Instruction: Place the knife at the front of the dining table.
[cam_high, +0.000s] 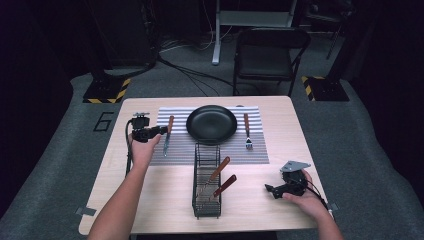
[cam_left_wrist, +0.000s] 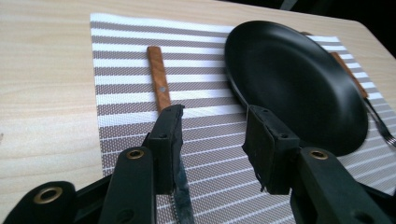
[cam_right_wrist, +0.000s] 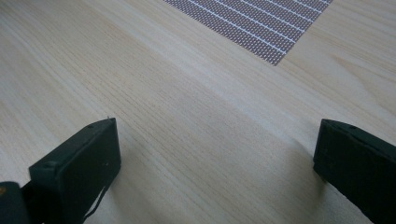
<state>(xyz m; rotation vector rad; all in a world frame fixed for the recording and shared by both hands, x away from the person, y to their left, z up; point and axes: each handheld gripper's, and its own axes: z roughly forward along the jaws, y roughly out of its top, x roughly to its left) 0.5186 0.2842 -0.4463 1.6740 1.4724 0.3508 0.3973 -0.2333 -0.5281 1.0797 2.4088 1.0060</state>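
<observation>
Left gripper (cam_high: 161, 131), in the high view, hovers at the left edge of the grey-and-white striped placemat (cam_high: 257, 150), beside the wooden-handled knife (cam_high: 168, 134) that lies flat on the mat to the left of the round black plate (cam_high: 211, 124). A wooden-handled fork (cam_high: 247, 131) lies on the mat to the right of the plate. Judged from this layout, knife and fork are placed. Two more wooden-handled utensils (cam_high: 220, 177) rest in the black wire basket (cam_high: 206, 210) below the mat, so work probably remains. Right gripper (cam_high: 270, 189) sits low over bare table near the right front corner, well apart from everything.

Left gripper view: the jaws stand apart with nothing between them. The knife lies on the mat past the left-hand pad, its handle (cam_left_wrist: 159, 84) pointing away and its blade (cam_left_wrist: 184, 205) passing beneath that pad; contact cannot be told. The plate's rim (cam_left_wrist: 243, 98) runs just beyond the other pad.

Right gripper view: the jaws are wide apart and empty over the light wooden tabletop (cam_right_wrist: 187, 116); a corner of the mat (cam_right_wrist: 261, 28) lies beyond.
</observation>
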